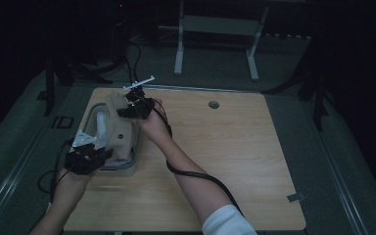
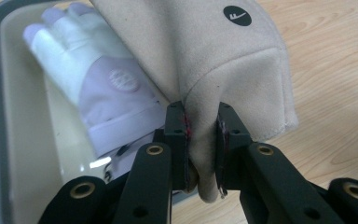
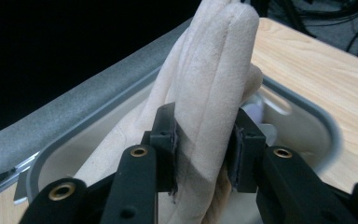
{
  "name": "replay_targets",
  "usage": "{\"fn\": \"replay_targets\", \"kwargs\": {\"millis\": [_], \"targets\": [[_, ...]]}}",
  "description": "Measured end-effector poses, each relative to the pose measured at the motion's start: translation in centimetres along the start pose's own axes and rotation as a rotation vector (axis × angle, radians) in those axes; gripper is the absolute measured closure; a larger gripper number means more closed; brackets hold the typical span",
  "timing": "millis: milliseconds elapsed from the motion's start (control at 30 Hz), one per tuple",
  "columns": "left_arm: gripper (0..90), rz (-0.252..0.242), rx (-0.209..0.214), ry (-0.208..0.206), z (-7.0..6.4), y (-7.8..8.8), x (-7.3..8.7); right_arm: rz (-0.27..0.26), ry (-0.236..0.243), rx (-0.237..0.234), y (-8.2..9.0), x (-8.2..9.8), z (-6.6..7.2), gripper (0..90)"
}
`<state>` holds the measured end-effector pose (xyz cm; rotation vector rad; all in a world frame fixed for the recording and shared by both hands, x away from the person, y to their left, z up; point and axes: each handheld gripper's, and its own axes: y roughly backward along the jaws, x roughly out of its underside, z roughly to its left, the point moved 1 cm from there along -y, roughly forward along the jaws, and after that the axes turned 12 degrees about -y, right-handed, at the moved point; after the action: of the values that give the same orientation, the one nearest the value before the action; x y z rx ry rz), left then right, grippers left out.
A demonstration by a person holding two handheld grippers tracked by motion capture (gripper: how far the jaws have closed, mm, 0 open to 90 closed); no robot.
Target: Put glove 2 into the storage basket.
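Observation:
A beige fleece glove (image 1: 119, 128) is stretched over the grey tray (image 1: 133, 166) at the table's left. My left gripper (image 1: 100, 152) is shut on its cuff corner (image 2: 204, 154), near the black round label (image 2: 237, 15). My right gripper (image 1: 127, 108) is shut on the glove's finger end (image 3: 209, 112) at the tray's far side. Under the beige glove a white and lilac glove (image 2: 98, 84) lies in the tray (image 2: 0, 116), also visible from above (image 1: 100, 122).
The wooden table (image 1: 225, 147) stretches to the right, with a round cable hole (image 1: 214, 105) near its far edge. A black cable (image 1: 196, 174) trails along the person's right forearm. Desk legs (image 1: 178, 49) stand on the floor beyond the table.

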<state>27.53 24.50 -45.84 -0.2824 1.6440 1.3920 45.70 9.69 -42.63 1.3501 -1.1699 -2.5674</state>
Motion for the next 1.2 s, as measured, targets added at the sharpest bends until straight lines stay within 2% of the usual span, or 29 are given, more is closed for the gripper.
{"fn": "replay_targets", "kwargs": {"millis": [33, 167, 367, 533, 667, 733, 867, 967, 1000, 1067, 1133, 1167, 1200], "targets": [[78.5, 0.007, -0.011, 0.009, 0.4, 0.0, 0.4, 0.011, 0.003, -0.005, -1.1, -0.1, 0.3, 67.8], [78.5, 0.020, -0.003, 0.035, 0.9, -0.4, 1.2, 0.036, 0.010, -0.005, -2.4, -0.1, 0.6, 67.8], [78.3, 0.058, 0.014, 0.061, 1.3, -1.9, 2.3, 0.082, -0.004, -0.035, -4.9, 0.3, 0.2, 67.3], [77.9, 0.072, 0.033, 0.087, 1.5, -2.8, 2.7, 0.138, -0.008, -0.011, -6.7, 0.8, -0.2, 66.3], [76.1, 0.073, 0.038, 0.105, 1.7, -3.1, 2.9, 0.143, -0.015, 0.001, -7.5, 1.2, -0.7, 64.4], [75.1, 0.078, 0.044, 0.109, 1.8, -3.3, 3.0, 0.141, -0.014, 0.001, -7.6, 1.3, -0.8, 62.1], [69.3, 0.075, 0.056, 0.115, 1.8, -3.5, 3.2, 0.134, 0.015, 0.025, -7.2, 1.2, -0.7, 51.8], [58.7, 0.067, 0.060, 0.119, 1.8, -3.4, 3.2, 0.130, 0.021, 0.031, -6.6, 1.1, -0.7, 46.5], [54.7, 0.050, 0.036, 0.121, 1.8, -3.2, 3.2, 0.115, 0.015, 0.030, -5.9, 0.9, -0.9, 40.4], [43.9, 0.044, 0.025, 0.120, 1.8, -3.0, 3.2, 0.107, 0.010, 0.018, -5.5, 0.8, -0.9, 37.4], [41.1, 0.018, 0.009, 0.125, 1.7, -2.6, 3.1, 0.114, 0.011, -0.005, -4.8, 0.7, -1.0, 29.7], [36.7, -0.002, -0.001, 0.126, 1.6, -2.3, 3.0, 0.127, 0.026, -0.042, -4.0, 0.8, -1.0, 24.9], [34.2, -0.013, 0.006, 0.122, 1.6, -2.1, 2.9, 0.125, 0.029, -0.047, -3.7, 0.9, -0.9, 24.8]]}}
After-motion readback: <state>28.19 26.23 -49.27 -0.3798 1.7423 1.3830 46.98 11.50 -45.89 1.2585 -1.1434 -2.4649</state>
